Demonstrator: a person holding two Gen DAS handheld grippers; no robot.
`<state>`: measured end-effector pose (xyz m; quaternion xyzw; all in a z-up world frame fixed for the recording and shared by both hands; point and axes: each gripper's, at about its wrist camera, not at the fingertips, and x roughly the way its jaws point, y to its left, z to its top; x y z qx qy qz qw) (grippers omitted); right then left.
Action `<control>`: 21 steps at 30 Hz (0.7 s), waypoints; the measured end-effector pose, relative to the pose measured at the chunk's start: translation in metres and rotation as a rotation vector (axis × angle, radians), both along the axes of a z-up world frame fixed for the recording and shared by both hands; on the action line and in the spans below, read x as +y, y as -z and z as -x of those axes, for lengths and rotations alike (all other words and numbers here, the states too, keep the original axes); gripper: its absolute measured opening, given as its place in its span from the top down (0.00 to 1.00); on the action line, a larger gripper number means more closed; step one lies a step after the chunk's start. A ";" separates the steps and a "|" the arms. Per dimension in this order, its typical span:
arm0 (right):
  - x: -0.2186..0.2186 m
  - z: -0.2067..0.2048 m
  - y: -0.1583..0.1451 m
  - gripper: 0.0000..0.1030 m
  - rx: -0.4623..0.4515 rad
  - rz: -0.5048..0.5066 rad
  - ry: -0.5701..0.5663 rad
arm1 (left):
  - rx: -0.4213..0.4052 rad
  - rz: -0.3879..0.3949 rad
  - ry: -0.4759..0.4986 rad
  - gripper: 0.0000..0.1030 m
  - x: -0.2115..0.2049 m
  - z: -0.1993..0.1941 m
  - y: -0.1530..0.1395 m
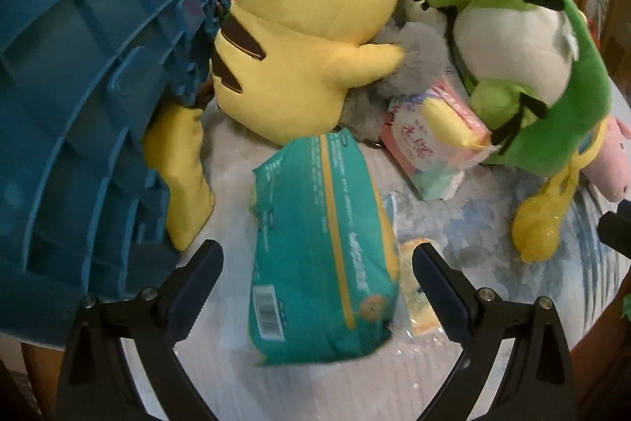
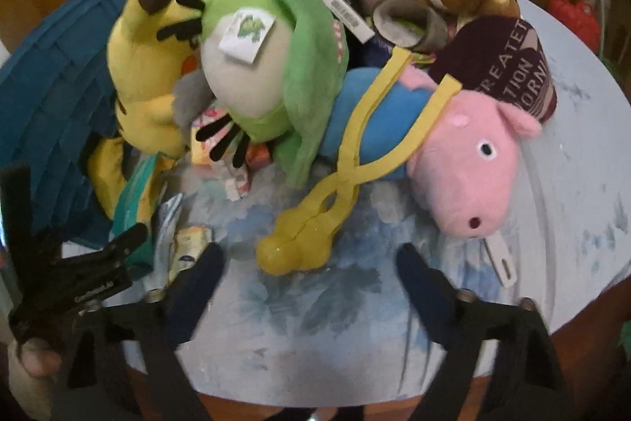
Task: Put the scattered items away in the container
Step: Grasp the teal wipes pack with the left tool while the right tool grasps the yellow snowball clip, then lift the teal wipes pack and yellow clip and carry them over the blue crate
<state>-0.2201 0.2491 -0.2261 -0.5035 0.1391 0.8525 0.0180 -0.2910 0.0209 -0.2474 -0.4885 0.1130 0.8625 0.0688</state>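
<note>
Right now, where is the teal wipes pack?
In the left wrist view the teal wipes pack lies on the table between the open left tool fingers, just right of the blue crate.

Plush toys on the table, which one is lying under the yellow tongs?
The pink pig plush in the blue outfit. The yellow tongs lie across its body; the yellow plush and green plush sit further left.

both wrist cameras looked steeply down along their fingers, close over the table. the left faced the teal pack, the right the yellow tongs. they shared the yellow plush and green plush.
</note>
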 end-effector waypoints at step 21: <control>-0.023 0.059 0.078 0.46 -0.172 -0.010 0.046 | -0.099 -0.093 0.016 0.22 -0.008 0.031 0.035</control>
